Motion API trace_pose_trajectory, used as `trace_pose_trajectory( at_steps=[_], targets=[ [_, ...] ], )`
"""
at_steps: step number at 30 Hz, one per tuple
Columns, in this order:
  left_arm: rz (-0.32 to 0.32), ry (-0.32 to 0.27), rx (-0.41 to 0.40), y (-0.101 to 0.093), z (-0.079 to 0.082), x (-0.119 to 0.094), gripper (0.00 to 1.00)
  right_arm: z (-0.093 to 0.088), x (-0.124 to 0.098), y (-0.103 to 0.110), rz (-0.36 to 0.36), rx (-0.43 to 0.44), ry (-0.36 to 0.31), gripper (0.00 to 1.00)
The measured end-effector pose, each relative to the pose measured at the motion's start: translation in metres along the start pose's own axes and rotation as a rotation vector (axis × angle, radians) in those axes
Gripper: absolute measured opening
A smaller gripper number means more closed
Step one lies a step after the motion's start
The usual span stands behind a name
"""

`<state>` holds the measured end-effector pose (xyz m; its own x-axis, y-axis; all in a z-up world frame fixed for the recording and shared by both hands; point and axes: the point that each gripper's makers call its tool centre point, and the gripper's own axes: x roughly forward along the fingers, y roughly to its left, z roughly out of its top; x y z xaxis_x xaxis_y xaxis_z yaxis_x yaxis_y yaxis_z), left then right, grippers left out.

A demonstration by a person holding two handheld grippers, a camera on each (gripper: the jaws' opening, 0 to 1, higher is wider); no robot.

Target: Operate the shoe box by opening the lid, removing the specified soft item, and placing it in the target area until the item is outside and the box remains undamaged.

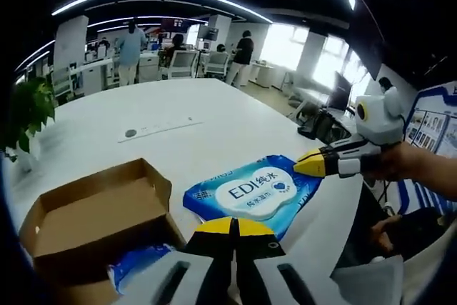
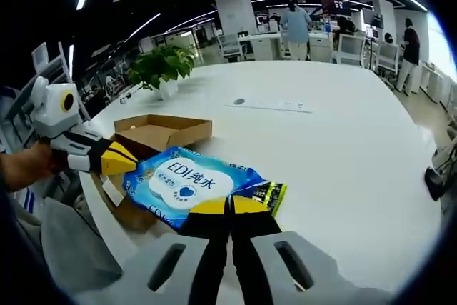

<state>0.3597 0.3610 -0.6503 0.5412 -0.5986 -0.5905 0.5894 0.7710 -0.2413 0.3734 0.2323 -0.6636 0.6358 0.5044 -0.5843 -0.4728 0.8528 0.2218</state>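
A blue pack of wet wipes (image 1: 251,192) with a white label hangs just above the white table (image 1: 143,108), right of the open brown shoe box (image 1: 93,208). My left gripper (image 1: 232,227) is shut on the pack's near edge. My right gripper (image 1: 313,163) reaches in from the right and is shut on the pack's far corner. In the right gripper view the wipes pack (image 2: 187,185) lies in front of the shoe box (image 2: 163,132). There the right gripper (image 2: 230,206) pinches one end, and the left gripper (image 2: 123,160) holds the other end.
Another blue and white piece (image 1: 139,262) lies by the box's near side. A potted plant (image 2: 163,68) stands behind the box. A flat strip (image 1: 158,129) and a small round spot (image 1: 131,133) mark the table's middle. Desks, chairs and several people are far behind.
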Motion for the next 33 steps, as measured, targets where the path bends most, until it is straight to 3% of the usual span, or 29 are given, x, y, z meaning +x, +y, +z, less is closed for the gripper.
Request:
trace_pose_trajectory(
  at_steps=[12, 33],
  targets=[
    [0.005, 0.059, 0.009, 0.012, -0.003, 0.029, 0.00, -0.006, 0.025, -0.021, 0.004, 0.015, 0.032, 0.00],
    [0.020, 0.140, 0.059, 0.015, -0.013, 0.066, 0.00, -0.023, 0.047, -0.051, 0.007, 0.048, 0.060, 0.00]
  ],
)
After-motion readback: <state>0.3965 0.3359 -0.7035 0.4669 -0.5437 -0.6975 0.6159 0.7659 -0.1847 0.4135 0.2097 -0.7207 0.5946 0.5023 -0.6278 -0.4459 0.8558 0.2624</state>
